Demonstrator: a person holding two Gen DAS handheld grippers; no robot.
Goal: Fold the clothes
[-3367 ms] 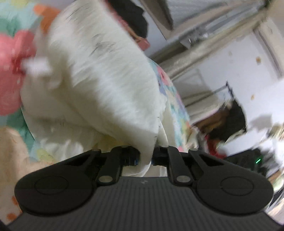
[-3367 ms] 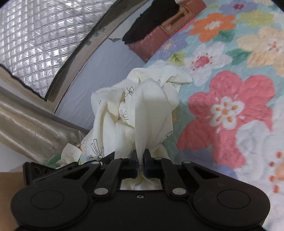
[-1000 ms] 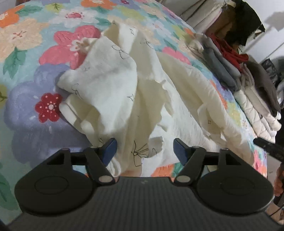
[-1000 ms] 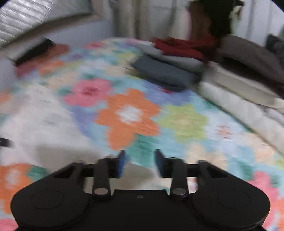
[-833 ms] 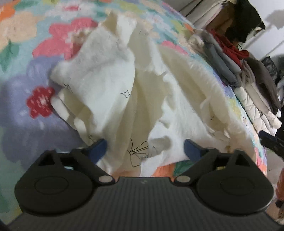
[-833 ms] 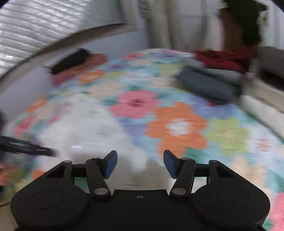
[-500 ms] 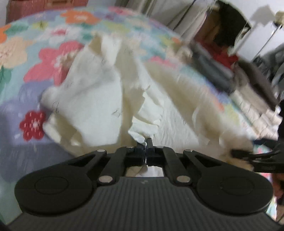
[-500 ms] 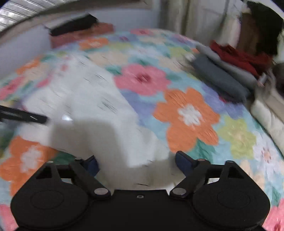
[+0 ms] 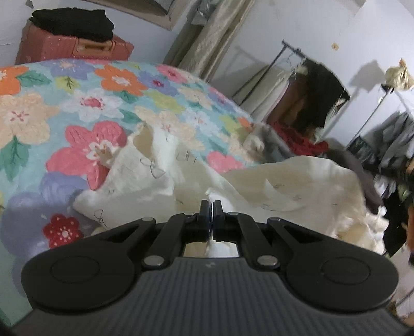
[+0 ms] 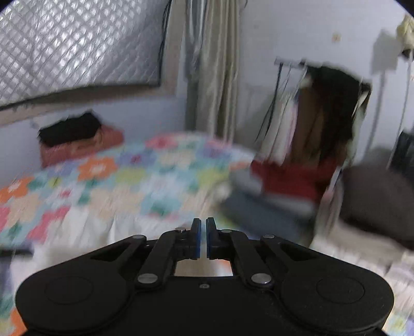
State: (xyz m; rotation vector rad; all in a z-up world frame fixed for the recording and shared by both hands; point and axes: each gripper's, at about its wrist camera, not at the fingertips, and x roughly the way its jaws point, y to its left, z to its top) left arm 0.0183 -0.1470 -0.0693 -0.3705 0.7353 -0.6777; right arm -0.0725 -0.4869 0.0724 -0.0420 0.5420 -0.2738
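While your left gripper [image 9: 210, 205] is clamped shut on a fold of the cream garment [image 9: 160, 186], that garment lies rumpled across the flowered bedspread [image 9: 85, 103]. Its cloth runs between the two dark fingers [image 9: 204, 206] and shows again in the gap behind them. From the pinch, the garment spreads two ways — a wide flap to the left over a pink flower and a purple one, and a raised, draped fold to the right that hangs toward the bed's edge. Small line-drawn bows dot the fabric.

Your right gripper [image 10: 203, 227] is closing, its blue-padded fingers [image 10: 197, 232] nearly together with a thin slit left between them. Pale material shows through the gap behind the fingers, but the right wrist view is smeared by motion and you cannot tell whether cloth sits in the slit itself. Below and to the left of that gripper the cream garment appears as a white blur on the bed.

At the far end of the bed stands a reddish suitcase [image 9: 75, 46] with a black item [image 9: 72, 24] on top. Folded clothes — a red piece [image 9: 300, 140] among them — are stacked along the bed's right side, near a clothes rack [image 9: 295, 51] against the pale wall. Beige curtains [image 9: 207, 44] hang behind the bed.
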